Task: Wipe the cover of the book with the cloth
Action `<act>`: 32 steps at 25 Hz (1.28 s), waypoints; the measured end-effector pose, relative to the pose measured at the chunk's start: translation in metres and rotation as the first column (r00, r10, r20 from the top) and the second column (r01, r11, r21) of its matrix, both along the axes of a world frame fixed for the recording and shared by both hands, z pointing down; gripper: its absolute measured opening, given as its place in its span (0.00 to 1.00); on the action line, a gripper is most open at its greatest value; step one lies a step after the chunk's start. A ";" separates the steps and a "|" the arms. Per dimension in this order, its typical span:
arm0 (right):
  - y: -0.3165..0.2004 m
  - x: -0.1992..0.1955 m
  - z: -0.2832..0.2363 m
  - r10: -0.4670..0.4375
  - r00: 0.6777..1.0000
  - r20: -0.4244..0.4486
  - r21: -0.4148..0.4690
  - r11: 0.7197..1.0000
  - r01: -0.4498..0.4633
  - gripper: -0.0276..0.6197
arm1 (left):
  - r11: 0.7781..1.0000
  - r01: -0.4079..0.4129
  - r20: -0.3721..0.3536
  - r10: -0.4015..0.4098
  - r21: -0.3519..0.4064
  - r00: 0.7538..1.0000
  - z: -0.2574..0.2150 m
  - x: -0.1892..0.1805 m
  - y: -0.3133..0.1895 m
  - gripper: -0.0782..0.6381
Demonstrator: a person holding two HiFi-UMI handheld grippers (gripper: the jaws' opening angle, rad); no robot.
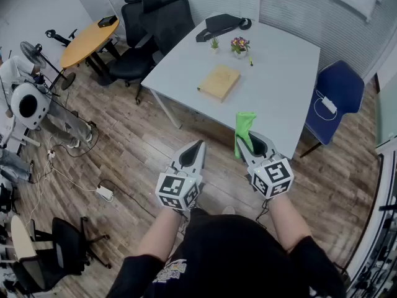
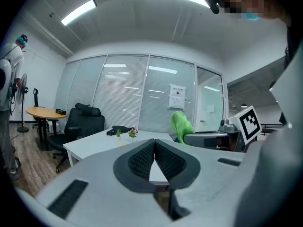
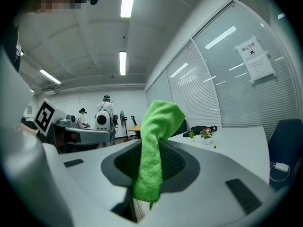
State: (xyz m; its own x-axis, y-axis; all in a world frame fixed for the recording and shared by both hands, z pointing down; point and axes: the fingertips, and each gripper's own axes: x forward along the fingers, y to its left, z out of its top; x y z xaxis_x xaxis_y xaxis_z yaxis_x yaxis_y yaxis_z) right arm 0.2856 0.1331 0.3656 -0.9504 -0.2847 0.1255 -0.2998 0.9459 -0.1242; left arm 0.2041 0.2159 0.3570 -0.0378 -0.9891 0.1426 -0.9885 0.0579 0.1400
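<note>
A tan book lies flat on the white table, well ahead of both grippers. My right gripper is shut on a bright green cloth, which sticks up past its tips and hangs between the jaws. My left gripper is shut with nothing in it, its ribbed pads meeting at the tip. Both grippers are held side by side over the wooden floor, short of the table's near edge. In the left gripper view the cloth and the right gripper show at the right.
On the table's far side stand two small flower pots and a black bag. A blue chair sits to the right, black office chairs and a round wooden table to the left. People stand far off by a fan.
</note>
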 end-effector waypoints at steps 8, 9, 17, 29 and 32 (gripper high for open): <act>-0.004 -0.004 0.002 0.002 1.000 -0.003 -0.005 1.000 -0.002 0.19 | 1.000 0.002 -0.004 -0.002 -0.001 1.000 0.002 -0.004 -0.003 0.12; -0.005 -0.005 0.002 0.004 1.000 0.000 -0.009 1.000 -0.004 0.19 | 1.000 0.002 -0.005 -0.002 -0.002 1.000 0.002 -0.006 -0.004 0.12; -0.003 -0.023 0.000 0.003 1.000 0.019 -0.025 1.000 -0.003 0.19 | 1.000 0.013 -0.012 -0.013 0.000 1.000 0.001 -0.027 0.000 0.12; -0.002 -0.078 0.008 0.028 0.999 -0.019 -0.039 0.999 -0.029 0.19 | 1.000 -0.005 -0.061 0.004 -0.011 0.998 0.014 -0.086 0.004 0.12; -0.001 -0.094 0.010 0.040 0.999 -0.028 -0.039 0.998 -0.041 0.19 | 1.000 -0.019 -0.065 0.019 -0.010 0.998 0.017 -0.103 0.003 0.12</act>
State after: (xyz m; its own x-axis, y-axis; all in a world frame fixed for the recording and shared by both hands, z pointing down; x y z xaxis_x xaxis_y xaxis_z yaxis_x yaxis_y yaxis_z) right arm 0.1917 0.1319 0.3757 -0.9342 -0.3171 0.1636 -0.3415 0.9274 -0.1528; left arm 0.1013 0.2187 0.3736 -0.0092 -0.9879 0.1551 -0.9782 0.0410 0.2035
